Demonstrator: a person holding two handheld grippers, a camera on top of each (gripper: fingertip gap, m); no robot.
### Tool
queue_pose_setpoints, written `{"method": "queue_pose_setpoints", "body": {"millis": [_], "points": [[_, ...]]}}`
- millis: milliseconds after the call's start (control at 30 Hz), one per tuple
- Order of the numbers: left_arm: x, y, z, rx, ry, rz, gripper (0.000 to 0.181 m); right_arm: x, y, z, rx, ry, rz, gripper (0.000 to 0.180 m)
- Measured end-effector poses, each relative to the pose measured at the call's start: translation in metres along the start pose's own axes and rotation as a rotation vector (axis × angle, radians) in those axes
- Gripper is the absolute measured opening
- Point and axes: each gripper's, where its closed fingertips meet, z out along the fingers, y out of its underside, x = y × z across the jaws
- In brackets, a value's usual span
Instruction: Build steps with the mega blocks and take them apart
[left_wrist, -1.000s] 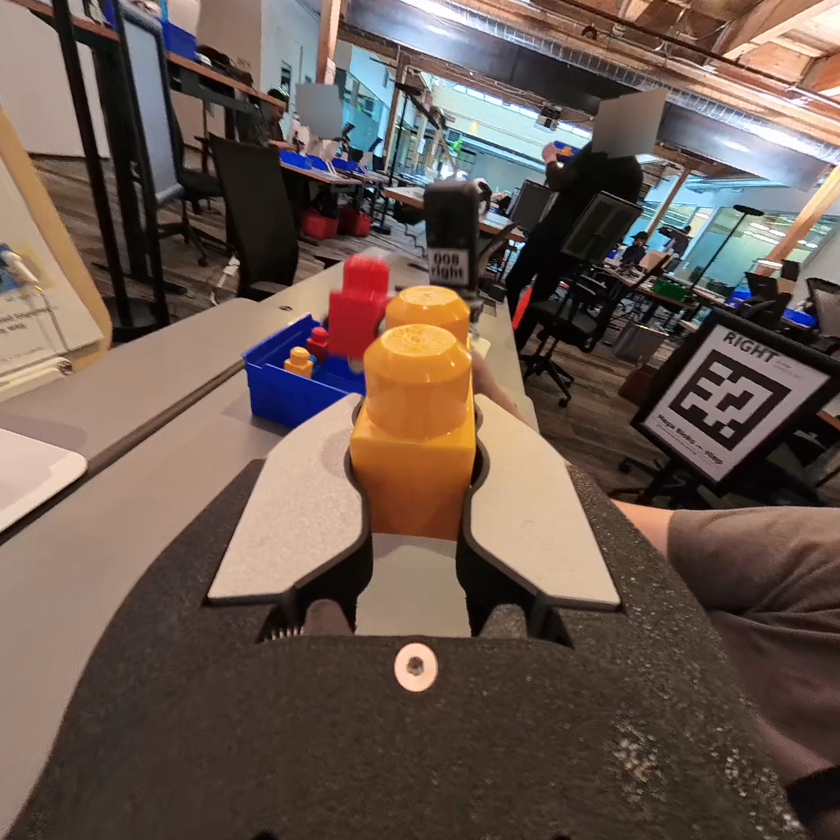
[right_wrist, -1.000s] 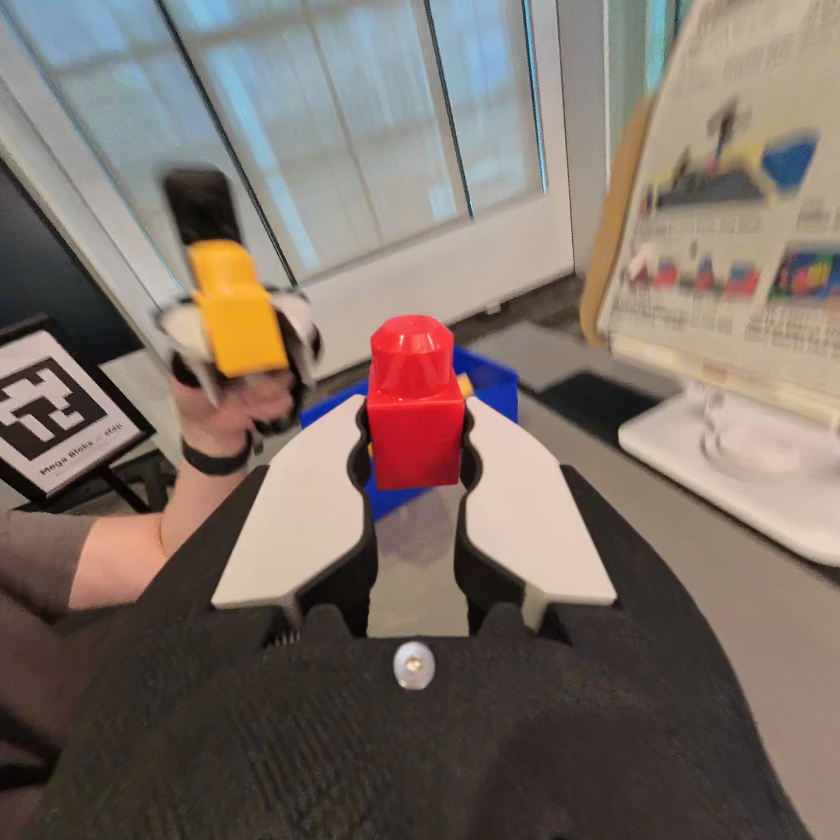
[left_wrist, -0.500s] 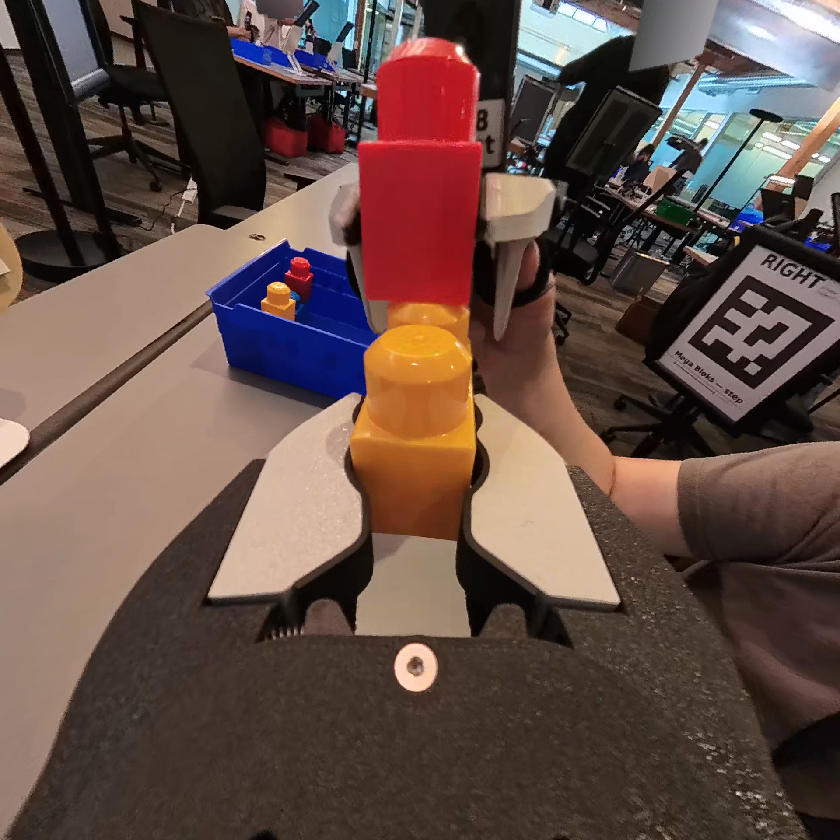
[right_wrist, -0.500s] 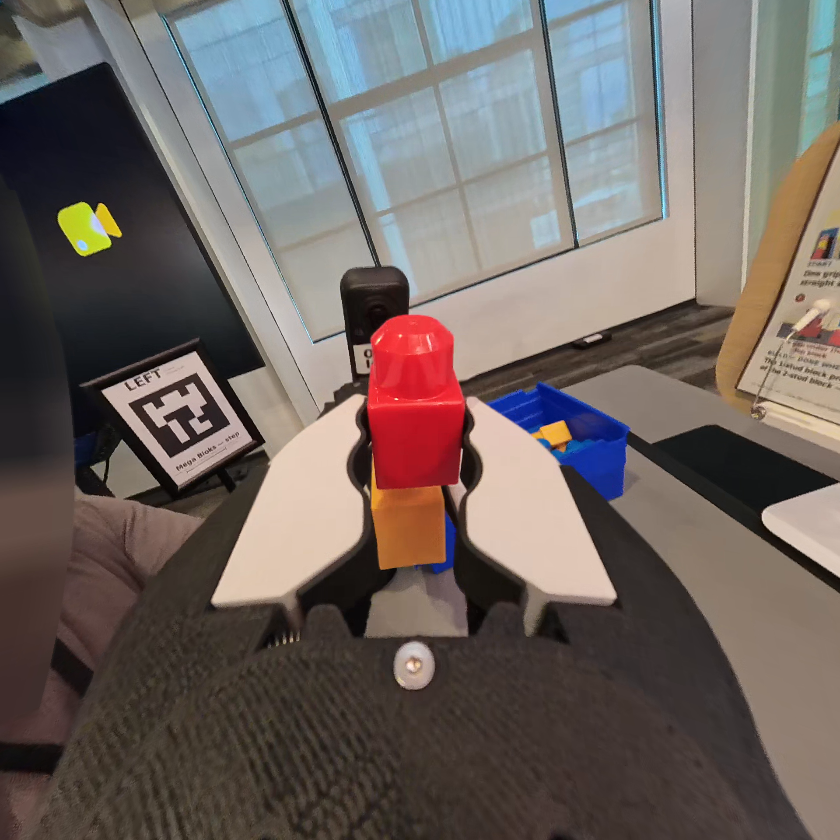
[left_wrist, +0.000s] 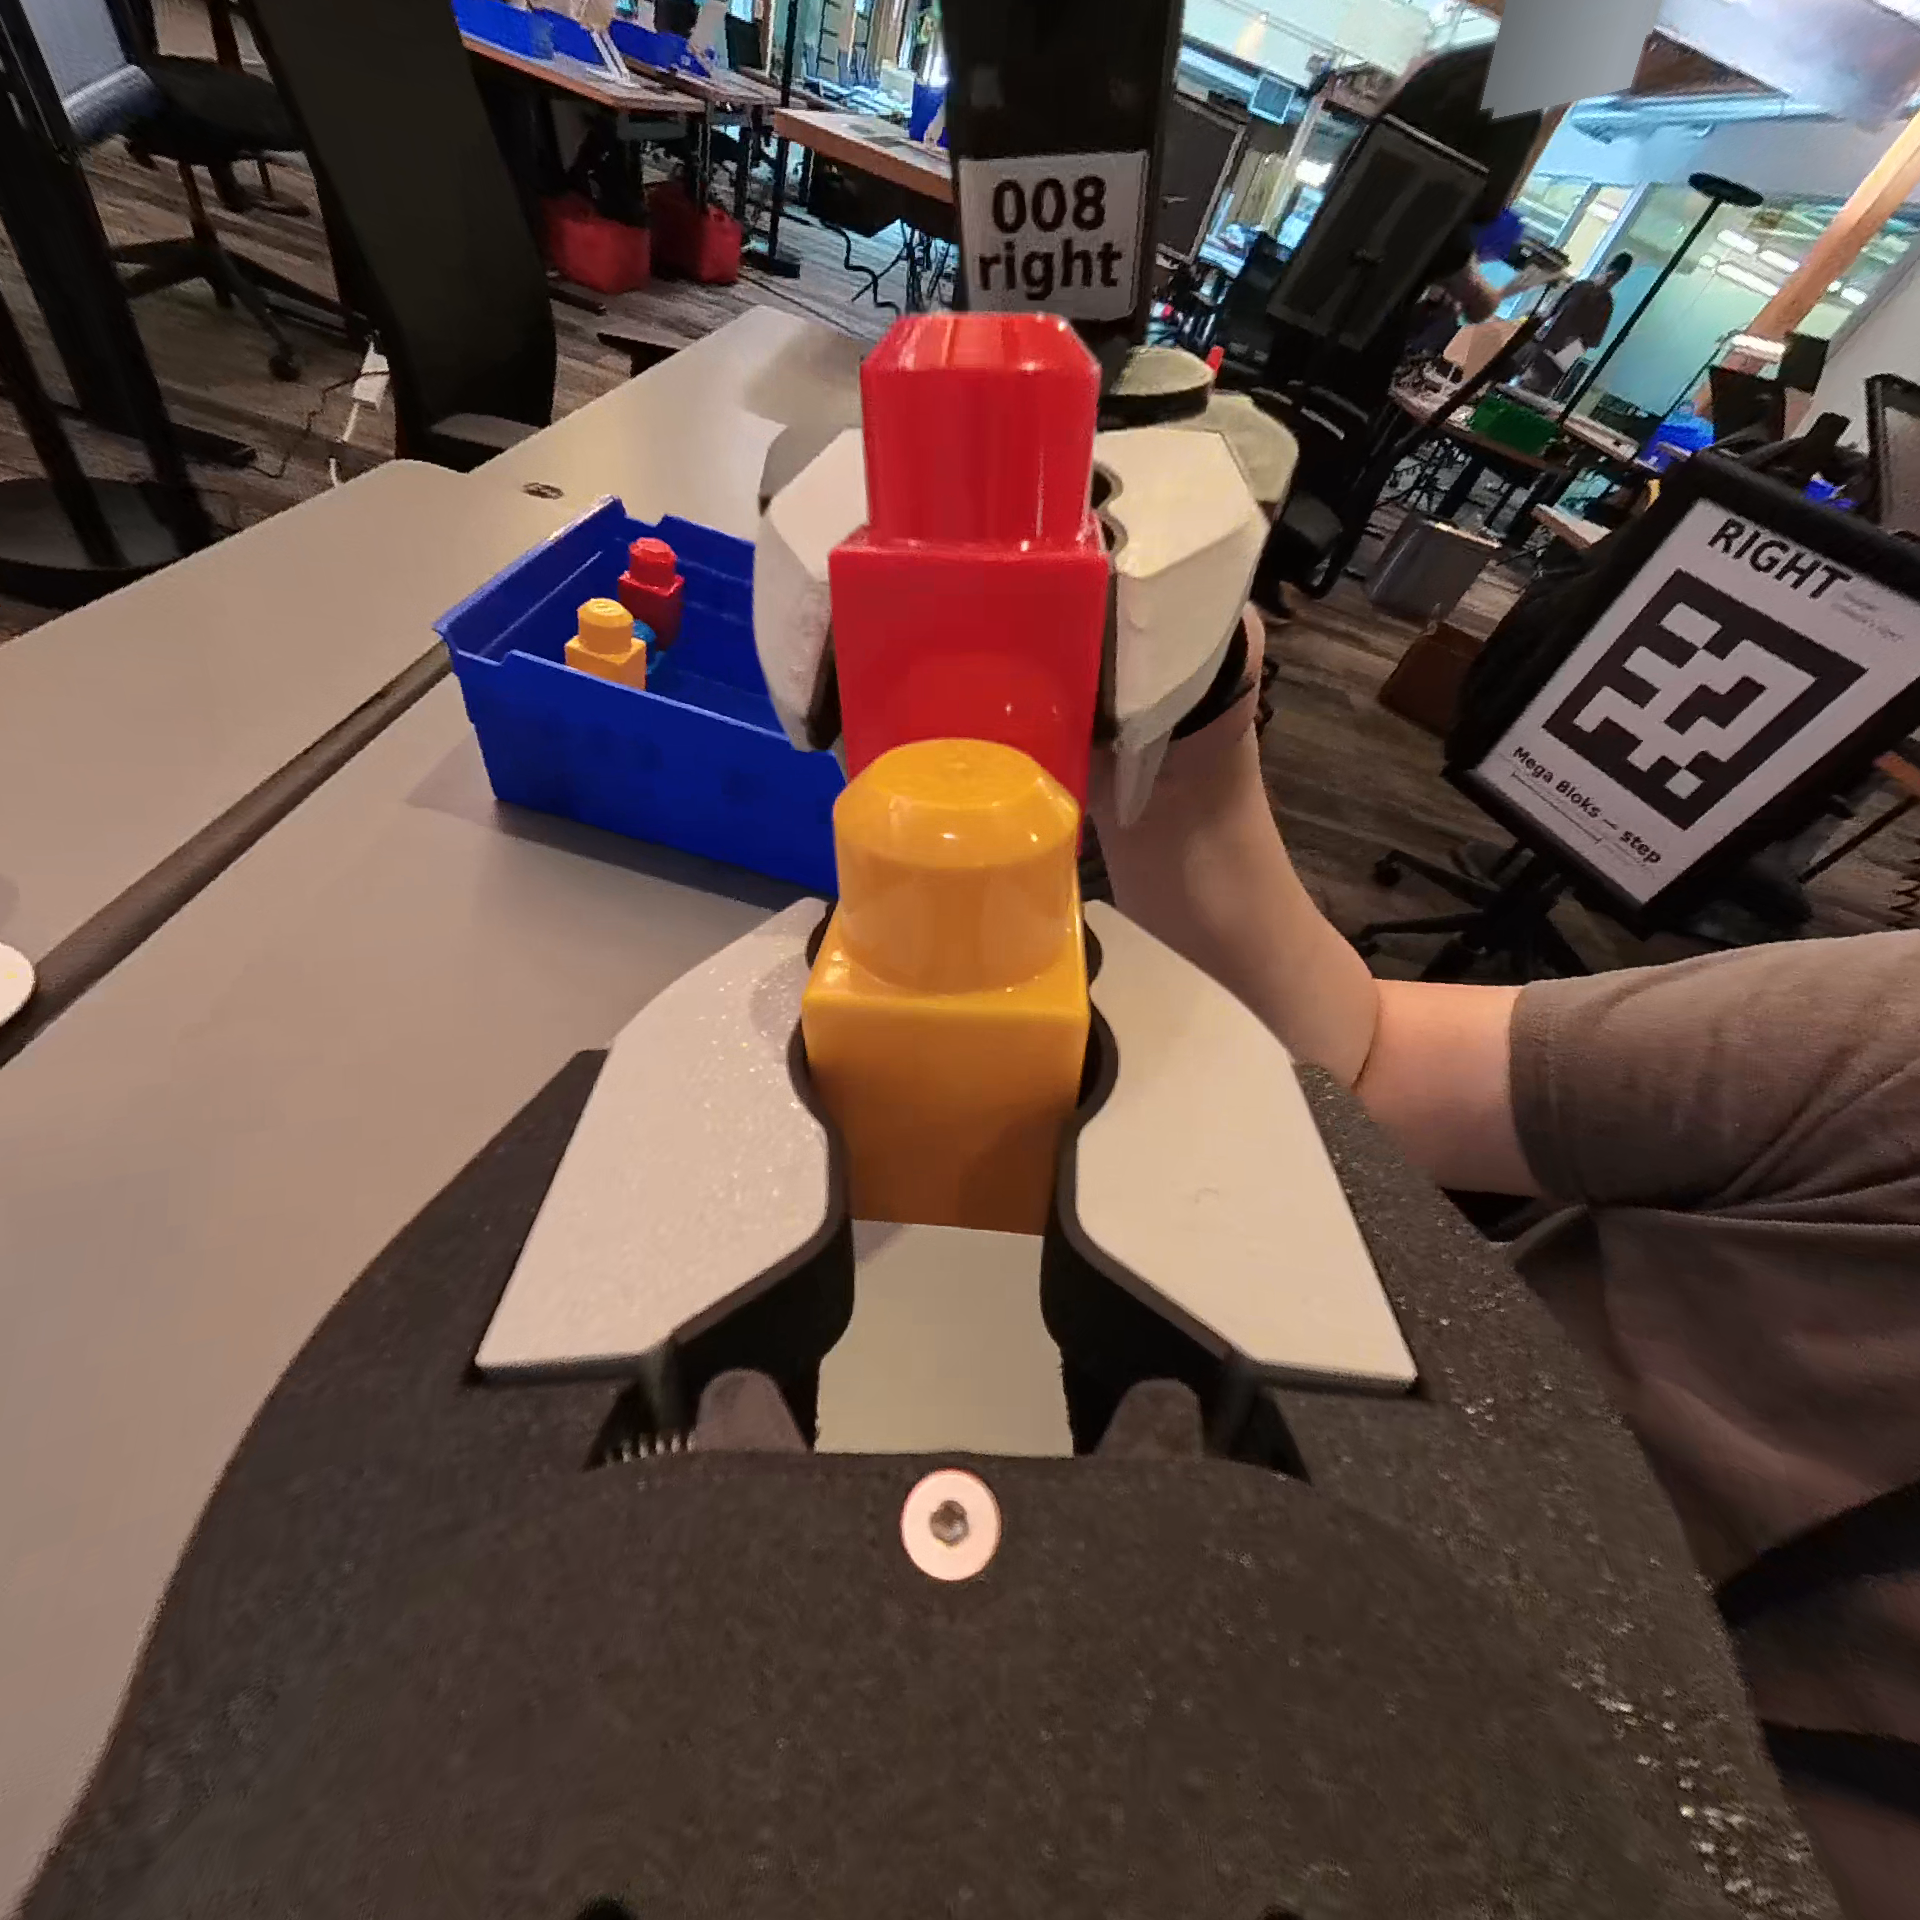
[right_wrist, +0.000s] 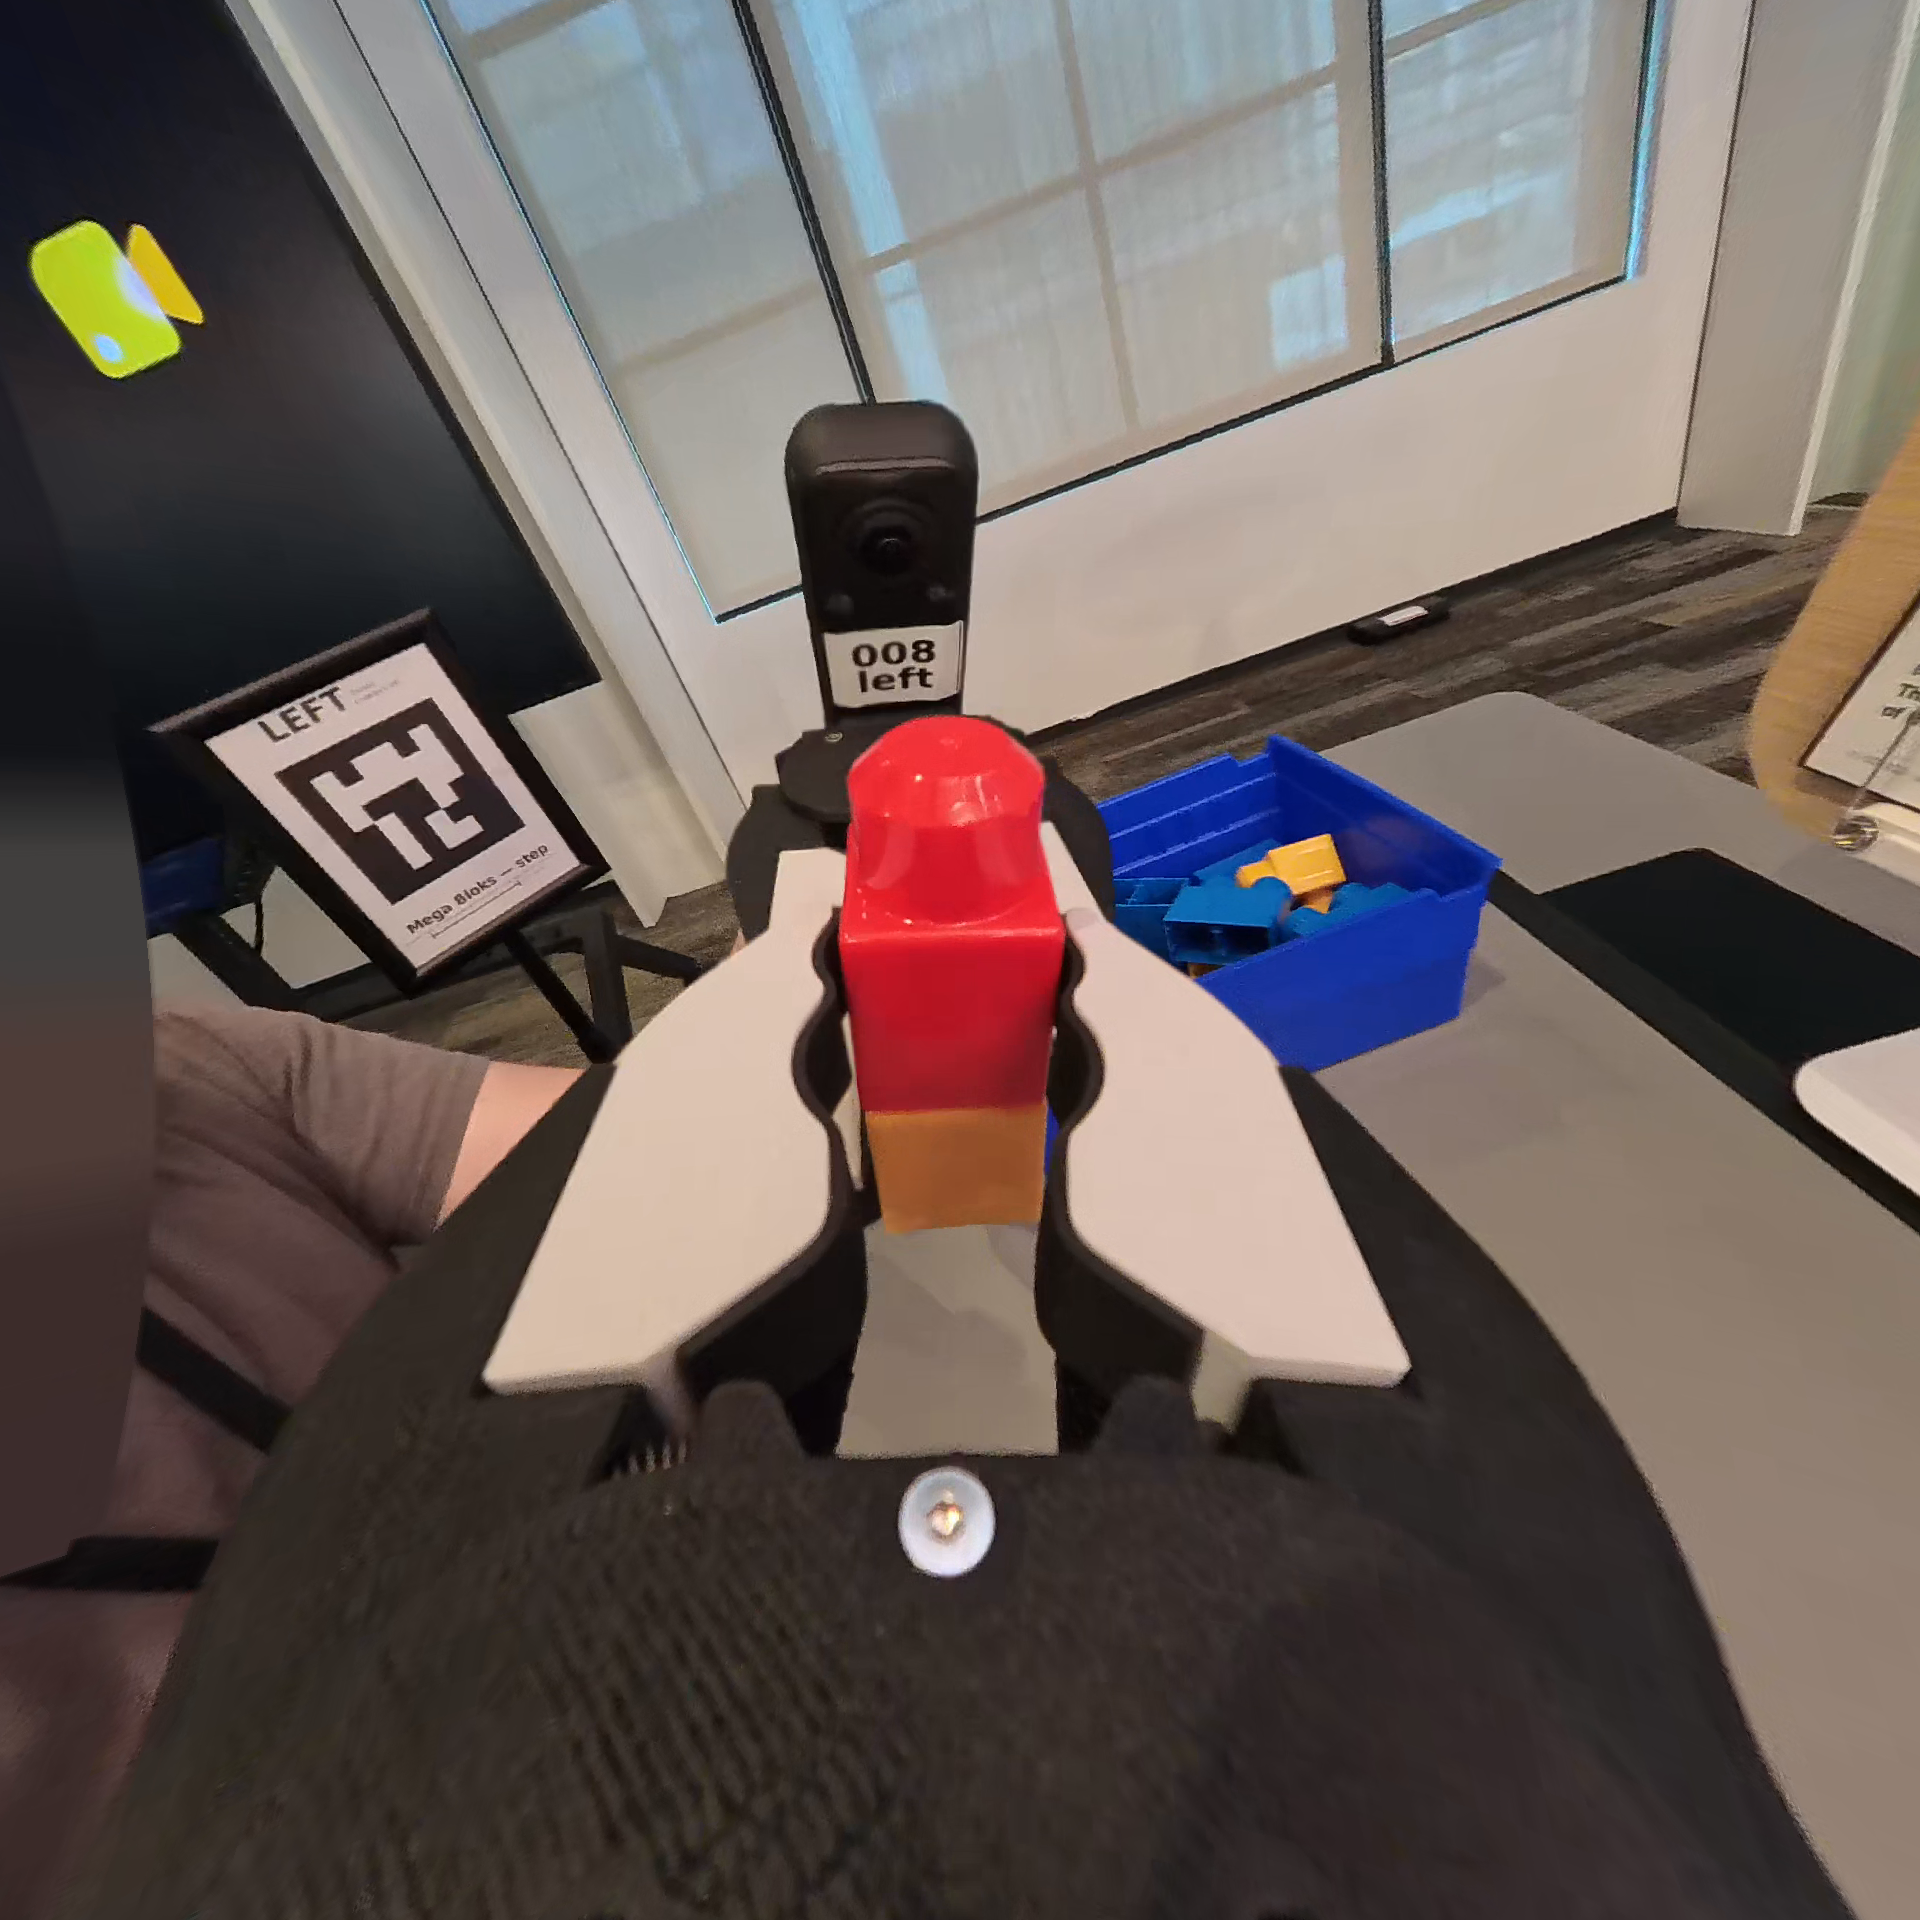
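Observation:
My left gripper (left_wrist: 948, 1049) is shut on an orange two-stud block (left_wrist: 945, 997), held above the grey table (left_wrist: 312, 1018). My right gripper (right_wrist: 951, 997) is shut on a red one-stud block (right_wrist: 951, 935). The red block (left_wrist: 971, 582) sits on the orange block's far stud, with no gap between them in the right wrist view, where the orange block (right_wrist: 956, 1169) shows just under the red one. The near orange stud stays bare. The two grippers face each other; the right one (left_wrist: 977, 634) shows in the left wrist view.
A blue bin (left_wrist: 623, 748) on the table holds a small red and a small orange block; in the right wrist view the bin (right_wrist: 1351, 966) also holds blue blocks. Framed marker signs (left_wrist: 1704, 686) (right_wrist: 395, 800) stand off the table. Office chairs and desks lie beyond.
The right gripper brought the red block from far off to above the orange block, then down onto its far stud. The gap seen half a second ago is closed.

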Motion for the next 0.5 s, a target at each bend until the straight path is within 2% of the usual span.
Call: {"method": "queue_pose_setpoints", "body": {"millis": [500], "points": [[-0.0008, 0.0007, -0.0020, -0.014, -0.018, 0.012, 0.042, 0.0004, 0.0008, 0.0020, 0.009, 0.003, -0.018, 0.037]]}}
